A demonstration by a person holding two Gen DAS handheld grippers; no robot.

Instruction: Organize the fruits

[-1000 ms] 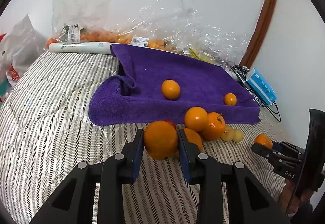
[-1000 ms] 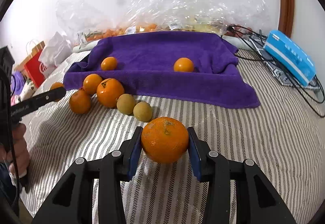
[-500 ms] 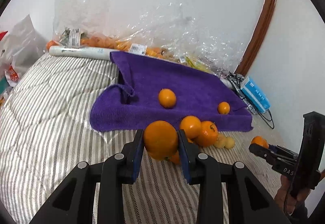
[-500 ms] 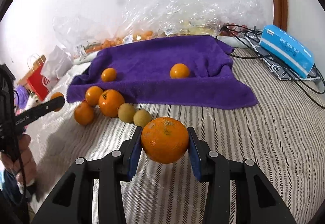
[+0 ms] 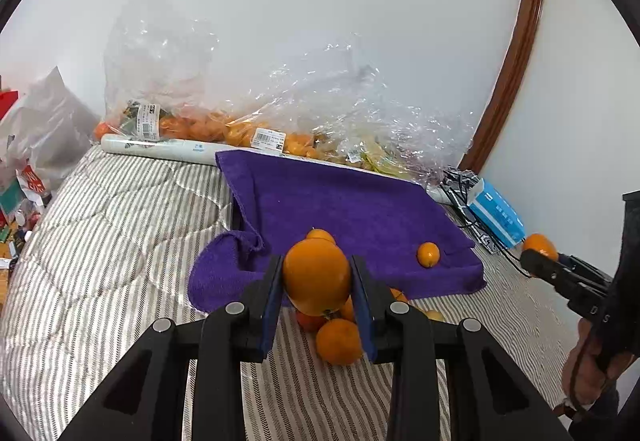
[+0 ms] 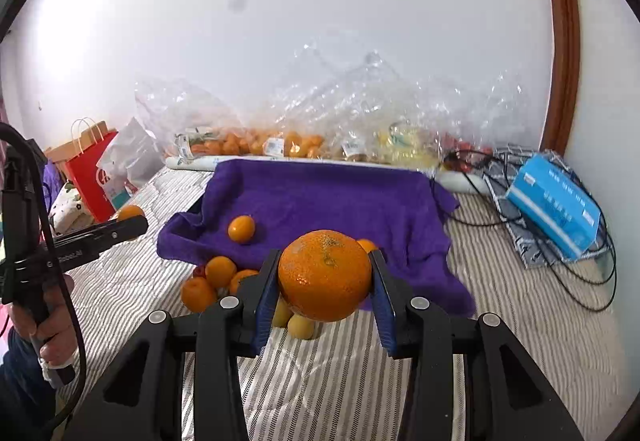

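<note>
My left gripper (image 5: 316, 277) had its jaws closed snugly on a smooth orange (image 5: 316, 275), blue pads pressing both flanks, the fruit held clear above the striped bed (image 5: 120, 241). My right gripper (image 6: 325, 277) gripped a larger, rough-skinned orange (image 6: 325, 275) the same way, its jaws set a little wider around it. In the left wrist view the purple towel (image 5: 340, 209) lay ahead at twelve o'clock, with a small orange (image 5: 428, 254) on it toward two o'clock and another (image 5: 320, 234) peeping just behind my held fruit. Below my left jaws, at six o'clock, a loose cluster of oranges (image 5: 338, 341) sat on the bed at the towel's near edge. In the right wrist view that cluster (image 6: 212, 281) lay at nine o'clock of my held orange, with two pale yellow fruits (image 6: 300, 325) just under it. Clear plastic bags of fruit (image 6: 280, 141) lined the wall beyond the towel, and a blue box (image 6: 556, 205) rested on cables at two o'clock.
</note>
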